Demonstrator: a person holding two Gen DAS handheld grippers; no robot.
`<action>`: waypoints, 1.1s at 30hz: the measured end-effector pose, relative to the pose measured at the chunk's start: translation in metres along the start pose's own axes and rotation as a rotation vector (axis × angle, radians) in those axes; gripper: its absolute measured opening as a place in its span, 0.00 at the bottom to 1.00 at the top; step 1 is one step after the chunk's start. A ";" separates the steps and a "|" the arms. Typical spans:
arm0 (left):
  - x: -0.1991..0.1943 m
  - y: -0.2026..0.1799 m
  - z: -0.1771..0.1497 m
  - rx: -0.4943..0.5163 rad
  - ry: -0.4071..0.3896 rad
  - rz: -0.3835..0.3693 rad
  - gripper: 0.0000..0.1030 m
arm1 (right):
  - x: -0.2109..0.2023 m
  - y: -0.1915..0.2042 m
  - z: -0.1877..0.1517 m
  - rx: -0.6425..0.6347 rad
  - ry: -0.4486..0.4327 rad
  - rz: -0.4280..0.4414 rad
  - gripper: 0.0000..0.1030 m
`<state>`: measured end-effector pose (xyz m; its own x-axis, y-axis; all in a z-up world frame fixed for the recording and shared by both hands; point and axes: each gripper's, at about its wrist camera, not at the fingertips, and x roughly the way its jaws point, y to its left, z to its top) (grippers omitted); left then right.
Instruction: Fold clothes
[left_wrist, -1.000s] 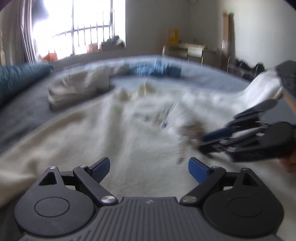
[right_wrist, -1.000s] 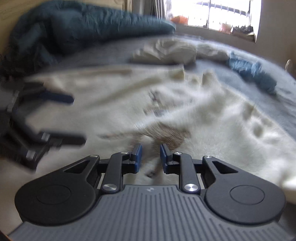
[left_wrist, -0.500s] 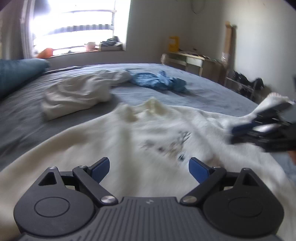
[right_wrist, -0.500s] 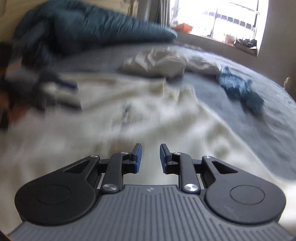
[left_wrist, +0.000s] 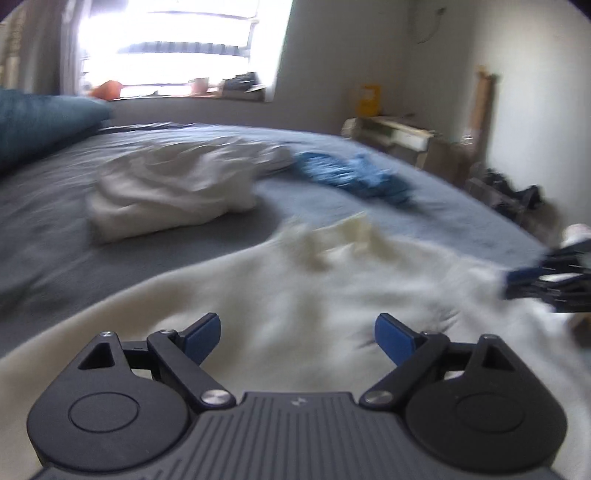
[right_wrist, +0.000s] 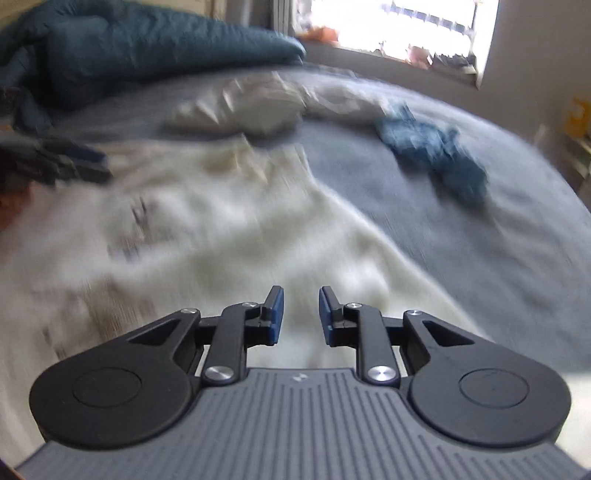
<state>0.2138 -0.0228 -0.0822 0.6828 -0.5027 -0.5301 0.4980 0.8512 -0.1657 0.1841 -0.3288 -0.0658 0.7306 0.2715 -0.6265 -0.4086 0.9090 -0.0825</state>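
The big cream soft cloth garment (left_wrist: 314, 295) lies spread flat on the grey-blue bed (left_wrist: 55, 221), right under both tools, likely so it can be folded. The left tool (left_wrist: 297, 334) has its 2 blue tips wide apart, holding nothing. The right tool (right_wrist: 297, 312) has its tips close with a small gap, nothing between them. Beyond the tools sit a crumpled white cloth pile (left_wrist: 173, 188) and a crumpled blue cloth (left_wrist: 354, 177), likely waiting.

1. Left gripper (left_wrist: 297, 334): black linkage arms, round black pivot housings on either side, blue finger pads (left_wrist: 392, 336).
2. Right gripper (right_wrist: 301, 314): identical construction.
3. Silver screws at each linkage joint.
4. Grey ribbed body plate behind the fingers, small central emblem.
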 end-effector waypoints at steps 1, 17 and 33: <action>0.010 -0.006 0.002 0.013 0.013 -0.017 0.89 | 0.012 0.003 0.007 0.010 -0.002 0.025 0.19; 0.065 0.024 0.022 -0.009 0.047 0.029 0.88 | 0.088 -0.020 0.054 0.121 0.027 0.154 0.14; -0.060 0.096 0.083 -0.192 -0.017 0.212 0.87 | 0.050 -0.032 0.108 0.234 -0.068 -0.004 0.16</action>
<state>0.2649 0.0765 0.0032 0.7706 -0.3114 -0.5561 0.2337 0.9498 -0.2080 0.2934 -0.3101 -0.0106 0.7702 0.2811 -0.5726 -0.2733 0.9565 0.1020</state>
